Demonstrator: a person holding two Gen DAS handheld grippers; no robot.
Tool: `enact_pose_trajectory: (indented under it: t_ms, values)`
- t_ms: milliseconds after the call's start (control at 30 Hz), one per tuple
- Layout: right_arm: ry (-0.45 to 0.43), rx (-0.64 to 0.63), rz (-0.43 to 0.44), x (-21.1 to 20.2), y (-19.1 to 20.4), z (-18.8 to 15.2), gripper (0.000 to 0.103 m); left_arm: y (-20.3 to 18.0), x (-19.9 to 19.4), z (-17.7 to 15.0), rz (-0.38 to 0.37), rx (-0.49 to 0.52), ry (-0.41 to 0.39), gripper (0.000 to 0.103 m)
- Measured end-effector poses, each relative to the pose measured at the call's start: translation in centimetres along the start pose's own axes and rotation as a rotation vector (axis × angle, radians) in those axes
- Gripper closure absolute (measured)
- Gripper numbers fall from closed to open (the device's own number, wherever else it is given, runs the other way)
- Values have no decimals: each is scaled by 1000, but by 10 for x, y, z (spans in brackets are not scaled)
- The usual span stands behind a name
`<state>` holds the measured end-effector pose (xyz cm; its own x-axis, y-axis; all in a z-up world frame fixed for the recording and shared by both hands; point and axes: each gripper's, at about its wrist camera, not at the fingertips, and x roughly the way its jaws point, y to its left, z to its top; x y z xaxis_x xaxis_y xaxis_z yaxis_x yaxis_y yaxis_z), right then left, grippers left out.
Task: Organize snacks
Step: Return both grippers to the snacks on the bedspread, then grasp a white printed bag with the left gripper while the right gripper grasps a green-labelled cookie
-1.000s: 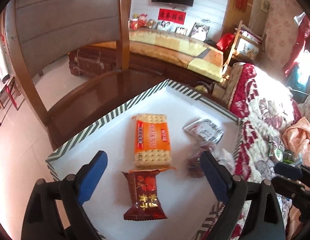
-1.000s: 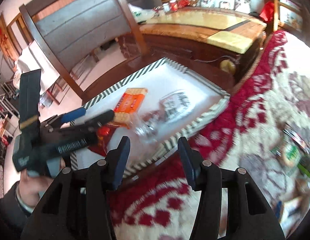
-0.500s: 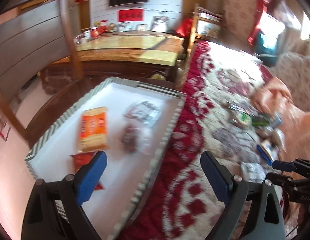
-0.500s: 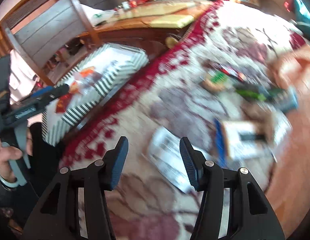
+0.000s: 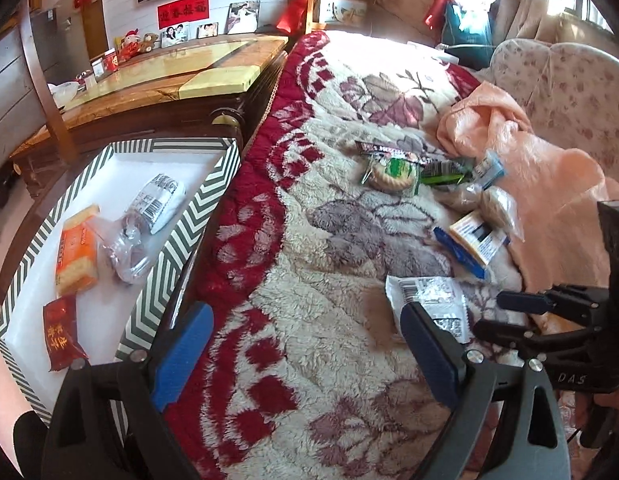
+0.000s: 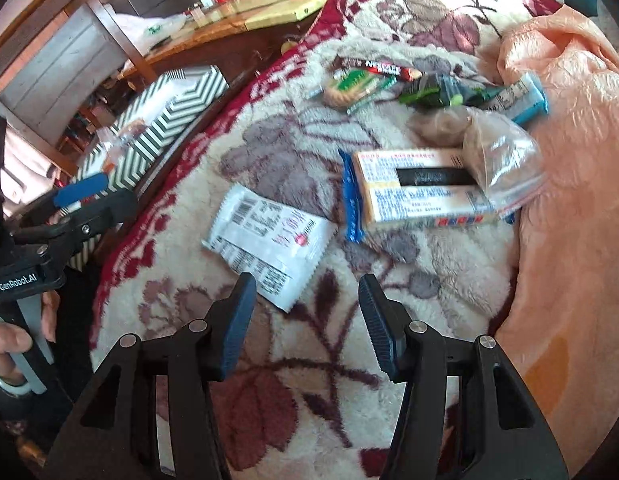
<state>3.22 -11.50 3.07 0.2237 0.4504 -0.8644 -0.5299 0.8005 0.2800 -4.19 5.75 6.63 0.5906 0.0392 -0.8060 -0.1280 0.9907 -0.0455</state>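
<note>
A white snack packet (image 6: 269, 240) with a barcode lies flat on the fleecy floral blanket (image 6: 317, 360), just above the right gripper (image 6: 305, 320) — its two dark pads stand apart with only blanket between them, the packet's lower edge near the left pad at about eleven o'clock. At two o'clock from the packet sits a yellow-and-blue biscuit pack (image 6: 417, 192), with a clear bag of brown pieces (image 6: 497, 152) overlapping its right end. Farther up, at twelve o'clock, a cluster: a red-brown stick packet (image 6: 377, 69), a green-wrapped round biscuit (image 6: 349, 88), a dark green wrapper (image 6: 437, 92) and a light blue packet (image 6: 521, 100). A peach cloth (image 6: 569, 160) covers the bed at three o'clock.

In the left wrist view the left gripper (image 5: 305, 356) is spread wide and empty over the blanket's red border. At nine o'clock from it stands the striped box (image 5: 181, 232), holding an orange cracker pack (image 5: 77, 252), a red packet (image 5: 61, 332), a clear bag (image 5: 125, 248) and a white barcoded packet (image 5: 157, 200).
</note>
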Motion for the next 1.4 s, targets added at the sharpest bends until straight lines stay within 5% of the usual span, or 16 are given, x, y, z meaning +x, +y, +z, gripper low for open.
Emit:
enact_pose_trajectory:
  t_ms: [367, 467, 733, 900, 1100, 1400]
  values:
    - [30, -54, -267, 14, -8, 5, 50, 27, 9, -4, 25, -77, 26, 7]
    - [46, -66, -212, 21, 0, 6, 50, 28, 9, -5, 26, -80, 29, 7]
    - [64, -128, 110, 24, 52, 0, 50, 28, 8, -3, -9, -103, 46, 7]
    - [-14, -83, -12, 6, 35, 7, 50, 14, 9, -3, -10, -68, 47, 7]
    - [-6, -114, -197, 25, 26, 24, 49, 16, 11, -8, 8, -71, 65, 7]
    - [10, -135, -62, 12, 40, 8, 48, 9, 17, -7, -28, -83, 88, 7]
